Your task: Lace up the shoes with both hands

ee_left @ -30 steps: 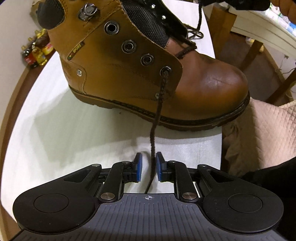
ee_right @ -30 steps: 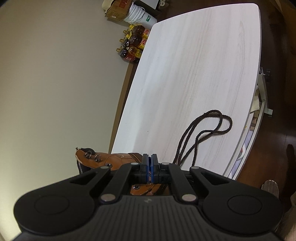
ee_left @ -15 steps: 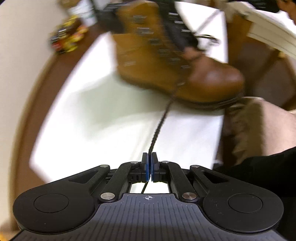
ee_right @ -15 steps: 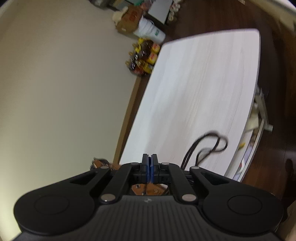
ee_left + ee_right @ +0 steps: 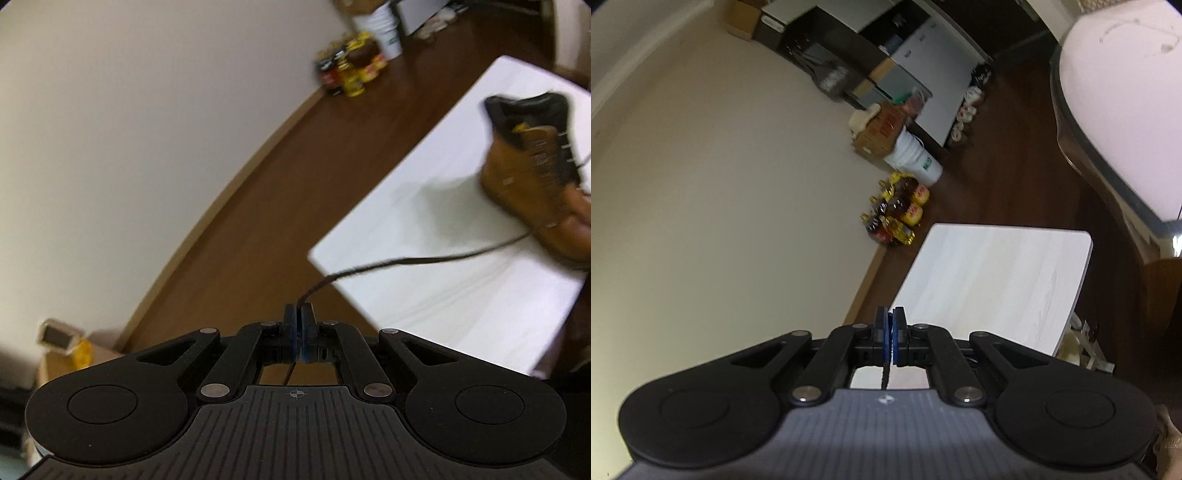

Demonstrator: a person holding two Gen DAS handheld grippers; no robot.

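Gripping one dark lace (image 5: 406,263), my left gripper (image 5: 298,314) is clenched; one brown boot (image 5: 535,177) sits at the white table's (image 5: 424,295) right edge. My right gripper (image 5: 890,319) clamps a lace strand (image 5: 885,374).

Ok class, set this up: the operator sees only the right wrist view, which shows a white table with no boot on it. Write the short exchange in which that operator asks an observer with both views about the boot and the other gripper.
Operator: My right gripper is shut on a bit of lace, but I see no boot. Where is it?
Observer: The boot stands on the white table, at the right edge of the left wrist view.
Operator: Is the left gripper holding anything?
Observer: Yes. The left gripper is shut on the lace, which runs in one shallow curve from the boot's side, across the table corner, to its pads.
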